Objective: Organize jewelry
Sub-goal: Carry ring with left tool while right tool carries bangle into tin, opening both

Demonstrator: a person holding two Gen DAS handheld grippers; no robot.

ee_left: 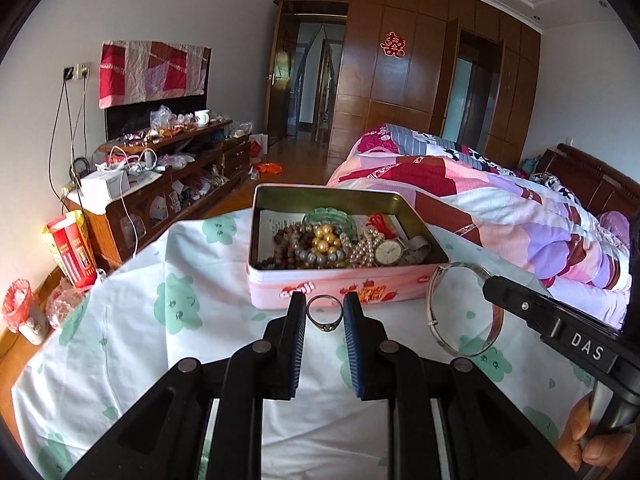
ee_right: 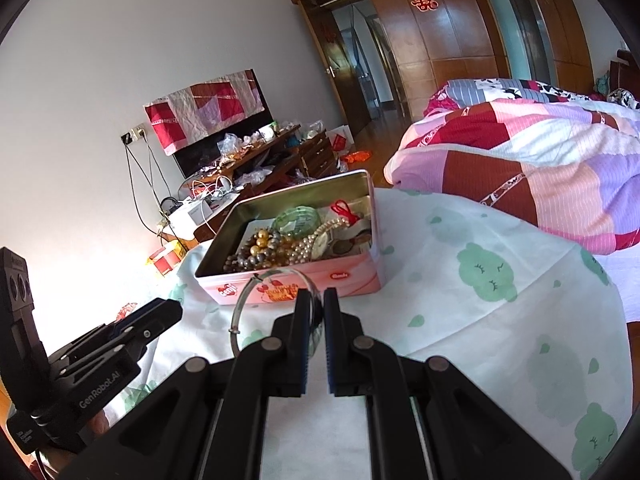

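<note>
A pink tin box (ee_left: 320, 282) (ee_right: 360, 280) stands open on the white cloth, filled with bead bracelets, pearls (ee_left: 366, 250), a green bangle (ee_left: 328, 218) and a watch (ee_left: 389, 253). My left gripper (ee_left: 325, 314) is shut on a small metal ring (ee_left: 325, 315), held upright just in front of the tin. My right gripper (ee_right: 318, 312) is shut on a thin silver bangle (ee_right: 244, 308) (ee_left: 436, 312), which hangs in the air to the right of the ring, near the tin's front corner. The right gripper (ee_left: 490, 282) reaches in from the right in the left wrist view.
The cloth with green cloud prints (ee_left: 160, 304) (ee_right: 480, 272) covers the table. A bed with a patchwork quilt (ee_left: 500, 208) lies to the right. A cluttered wooden cabinet (ee_left: 168, 184) stands along the left wall, with a red carton (ee_left: 72, 248) beside it.
</note>
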